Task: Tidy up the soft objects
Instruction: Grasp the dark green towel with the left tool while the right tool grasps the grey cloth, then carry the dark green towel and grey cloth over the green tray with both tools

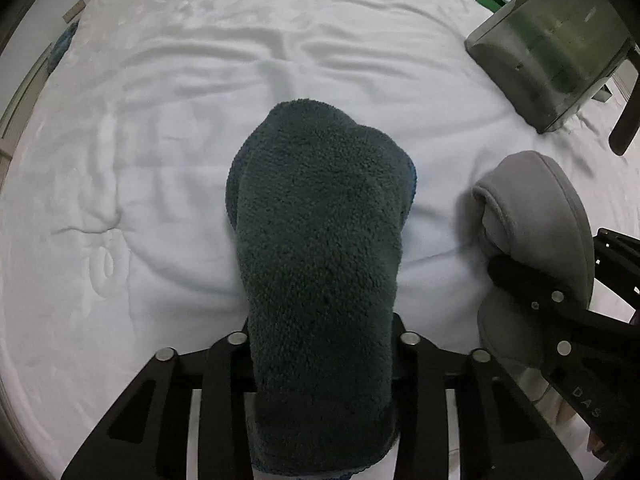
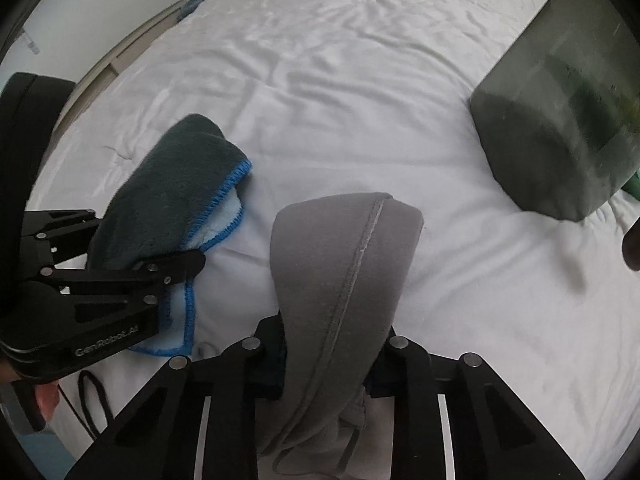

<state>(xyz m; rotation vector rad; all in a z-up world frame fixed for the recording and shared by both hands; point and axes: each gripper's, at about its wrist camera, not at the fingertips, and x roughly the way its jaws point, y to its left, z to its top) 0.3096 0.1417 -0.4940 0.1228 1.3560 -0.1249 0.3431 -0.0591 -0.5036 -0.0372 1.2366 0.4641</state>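
Your left gripper is clamped on the dark teal fleece cloth, which bulges up between the jaws and covers most of that camera's middle, so the pads themselves are hidden behind the pile and you cannot see where they bite. From the right wrist view the same cloth shows a bright blue stitched edge and a pale blue underside, and its far end rests on the white bedsheet; the lower corner disappears behind the left gripper's black body. Your right gripper is pinched on the grey soft item, a smooth piece with a raised seam running its length; its pads are also buried behind the fabric, and a loose grey strap hanging below the jaws is cut off by the frame edge. In the left wrist view that grey item sits just beside the teal cloth, partly masked by the right gripper's finger. A dark translucent bin stands on the sheet to the right, well apart from both pieces; its top is cropped and whatever is inside reads only as blurred green and dark shapes. A thin black cord loops on the sheet at lower left, its ends out of sight.
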